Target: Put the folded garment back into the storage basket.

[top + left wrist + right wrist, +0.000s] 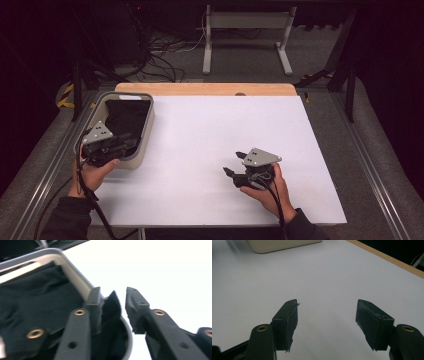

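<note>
A black cloth [125,117] lies bunched inside a beige bin [146,131] at the table's left. My left gripper [129,140] reaches over the bin's near rim. In the left gripper view its jaws [113,292] stand apart above the bin's rim [75,272]. A peak of the cloth [111,307] rises between them and leans on the left finger [93,307], with a gap to the other finger. My right gripper [233,162] rests low over the white table [210,125] at the front right. It is open [327,302] with nothing between its fingers.
The bin [279,245] sits at the far left in the right gripper view. A wooden strip [205,89] borders the table's far edge. Metal rails run along both sides, and cables and a stand's legs [247,45] lie on the floor behind.
</note>
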`<control>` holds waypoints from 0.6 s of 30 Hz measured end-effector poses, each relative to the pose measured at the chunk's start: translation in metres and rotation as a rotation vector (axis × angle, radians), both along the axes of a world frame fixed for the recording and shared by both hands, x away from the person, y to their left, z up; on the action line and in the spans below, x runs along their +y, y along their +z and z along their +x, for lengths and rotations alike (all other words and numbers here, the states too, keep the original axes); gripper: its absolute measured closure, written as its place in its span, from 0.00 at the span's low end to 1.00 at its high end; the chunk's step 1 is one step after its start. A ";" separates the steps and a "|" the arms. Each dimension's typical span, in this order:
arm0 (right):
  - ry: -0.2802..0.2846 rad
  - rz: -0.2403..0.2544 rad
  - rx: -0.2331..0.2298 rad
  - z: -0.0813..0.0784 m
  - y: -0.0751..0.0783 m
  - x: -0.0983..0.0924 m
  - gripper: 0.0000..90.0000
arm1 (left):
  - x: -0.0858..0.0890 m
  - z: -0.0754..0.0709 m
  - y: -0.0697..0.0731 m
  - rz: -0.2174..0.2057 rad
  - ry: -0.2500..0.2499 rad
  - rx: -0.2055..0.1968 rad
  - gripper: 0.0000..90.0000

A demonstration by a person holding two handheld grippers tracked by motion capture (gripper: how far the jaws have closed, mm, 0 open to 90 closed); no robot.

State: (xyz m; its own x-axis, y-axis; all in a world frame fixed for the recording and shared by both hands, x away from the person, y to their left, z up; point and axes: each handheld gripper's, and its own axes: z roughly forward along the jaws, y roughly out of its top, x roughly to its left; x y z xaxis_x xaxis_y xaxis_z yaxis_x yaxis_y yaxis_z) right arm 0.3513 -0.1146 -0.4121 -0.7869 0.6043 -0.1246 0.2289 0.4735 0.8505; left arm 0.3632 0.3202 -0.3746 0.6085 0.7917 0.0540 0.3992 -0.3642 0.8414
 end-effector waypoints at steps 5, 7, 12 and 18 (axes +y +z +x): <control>-0.006 -0.005 0.005 -0.001 -0.002 -0.005 0.39 | -0.009 0.005 -0.009 0.066 0.016 0.036 0.73; -0.008 -0.003 0.006 -0.001 -0.002 -0.006 0.39 | -0.007 0.007 -0.012 0.061 0.026 0.053 0.77; -0.010 -0.006 0.009 -0.002 -0.003 -0.009 0.39 | 0.003 0.007 -0.010 -0.003 0.018 0.058 0.82; -0.006 -0.005 0.018 -0.002 -0.004 -0.010 0.39 | 0.007 0.008 -0.012 0.034 0.031 0.073 0.92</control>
